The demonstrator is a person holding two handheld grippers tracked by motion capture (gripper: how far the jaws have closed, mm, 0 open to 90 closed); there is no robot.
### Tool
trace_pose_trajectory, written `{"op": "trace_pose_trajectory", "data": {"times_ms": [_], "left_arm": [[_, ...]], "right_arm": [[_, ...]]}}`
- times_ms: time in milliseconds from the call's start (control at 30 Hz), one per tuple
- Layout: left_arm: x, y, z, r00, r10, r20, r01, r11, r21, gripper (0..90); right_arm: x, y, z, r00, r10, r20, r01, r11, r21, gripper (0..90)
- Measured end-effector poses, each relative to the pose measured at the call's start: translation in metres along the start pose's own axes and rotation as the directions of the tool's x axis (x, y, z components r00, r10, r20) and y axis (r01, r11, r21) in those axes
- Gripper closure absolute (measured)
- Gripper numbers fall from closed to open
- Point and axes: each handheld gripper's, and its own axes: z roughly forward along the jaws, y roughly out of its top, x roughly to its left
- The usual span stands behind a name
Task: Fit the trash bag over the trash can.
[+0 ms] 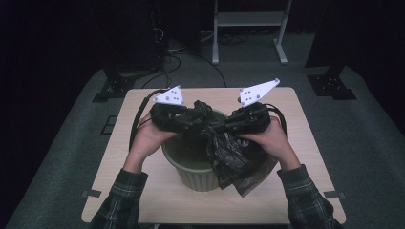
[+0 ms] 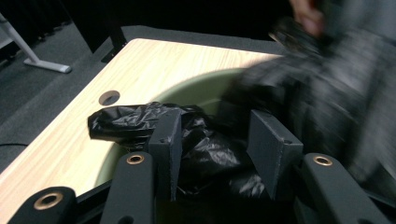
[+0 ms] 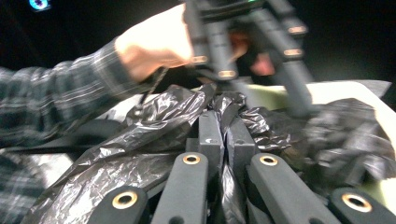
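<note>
A light wooden surface [image 1: 143, 191] is seen from above, with a small round hole [image 2: 109, 97] near one edge. A green bin [image 1: 191, 169] is stood in the middle of the surface. A black plastic bag [image 1: 236, 160] is draped over the bin's rim on the person's right side and hangs down its outside, and part of it is bunched over the far rim. The left gripper [image 1: 193, 119] is held above the bin, and its jaws are partly open with crumpled bag plastic [image 2: 205, 151] between them; whether the plastic is pressed cannot be told. The right gripper [image 1: 215, 128] is held just beside it, and its jaws are closed tight on a fold of the bag [image 3: 224, 109].
</note>
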Motion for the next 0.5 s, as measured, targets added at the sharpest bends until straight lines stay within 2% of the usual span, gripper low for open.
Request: {"op": "trace_pose_trajectory", "data": {"times_ms": [67,133,267,333,500], "left_arm": [[-0.004,-0.006,-0.004,0.9999,-0.011,0.004,0.011,0.9999,0.000,54.5],[-0.007,-0.011,-0.008,0.9999,-0.011,-0.009,0.011,0.9999,0.003,53.6],[-0.001,-0.017,-0.023,0.9978,-0.037,-0.055,0.036,0.9990,-0.028,48.6],[0.000,-0.017,-0.031,0.9971,-0.044,-0.062,0.042,0.9982,-0.043,47.6],[-0.005,-0.014,-0.043,0.9985,-0.009,-0.054,0.006,0.9982,-0.059,43.7]], "right_arm": [[-0.006,0.001,0.001,0.9998,0.011,0.019,-0.011,1.000,-0.007,87.8],[-0.010,0.001,0.003,0.9996,0.020,0.018,-0.020,1.000,0.001,87.9],[-0.014,-0.001,0.009,0.9993,0.030,0.024,-0.031,0.999,0.027,87.9],[-0.017,-0.003,0.010,0.9990,0.036,0.027,-0.037,0.999,0.032,87.9],[-0.023,-0.007,0.012,0.9986,0.050,0.017,-0.051,0.998,0.040,88.0]]}}
